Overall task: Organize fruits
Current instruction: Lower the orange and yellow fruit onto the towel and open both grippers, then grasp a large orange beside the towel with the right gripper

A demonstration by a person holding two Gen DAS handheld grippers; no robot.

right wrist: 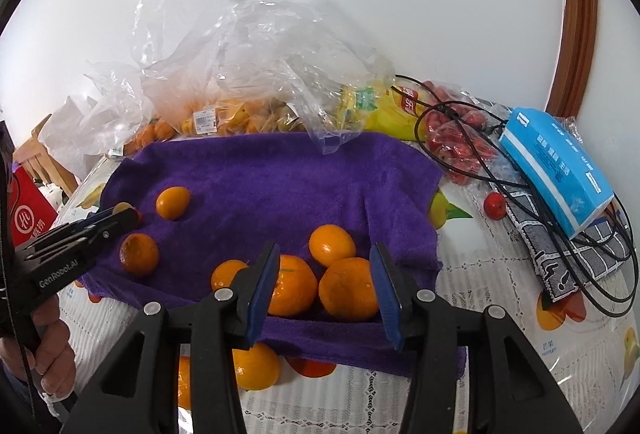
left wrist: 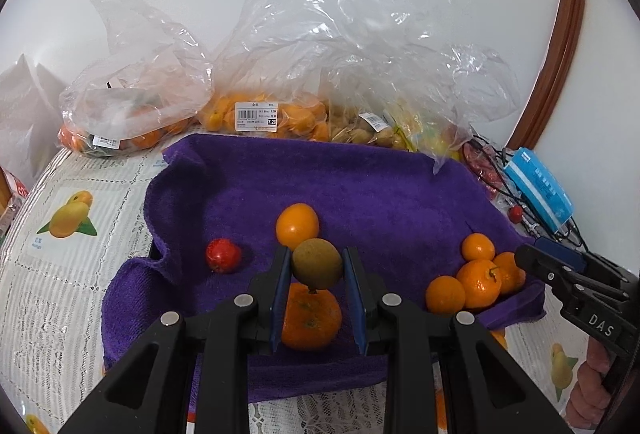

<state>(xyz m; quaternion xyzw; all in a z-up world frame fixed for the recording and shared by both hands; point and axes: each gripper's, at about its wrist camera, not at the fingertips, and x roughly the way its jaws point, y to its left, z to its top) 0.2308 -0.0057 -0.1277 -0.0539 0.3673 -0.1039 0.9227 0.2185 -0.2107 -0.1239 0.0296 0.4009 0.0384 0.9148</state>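
Low in the left wrist view, the left gripper (left wrist: 316, 270) clamps a brownish-green round fruit (left wrist: 317, 262) above a tangerine (left wrist: 311, 318) on the purple towel (left wrist: 360, 193). The right gripper (right wrist: 325, 282), marked "DAS", stands partly open with nothing gripped, over four clustered tangerines (right wrist: 348, 288) lower centre. At upper centre, a bagged kumquat pack (left wrist: 264, 113) bears a price label ending "7.2".

Purple towel (left wrist: 360, 193), orange mandarins (right wrist: 348, 288), 1 olive-brown fruit (left wrist: 317, 263), blue tissue pack (right wrist: 556, 165).

Table (right wrist: 460, 274), fruit-print lace cloth: purple towel (right wrist: 280, 177), fruit bags (left wrist: 280, 113), blue tissue pack (right wrist: 556, 165).
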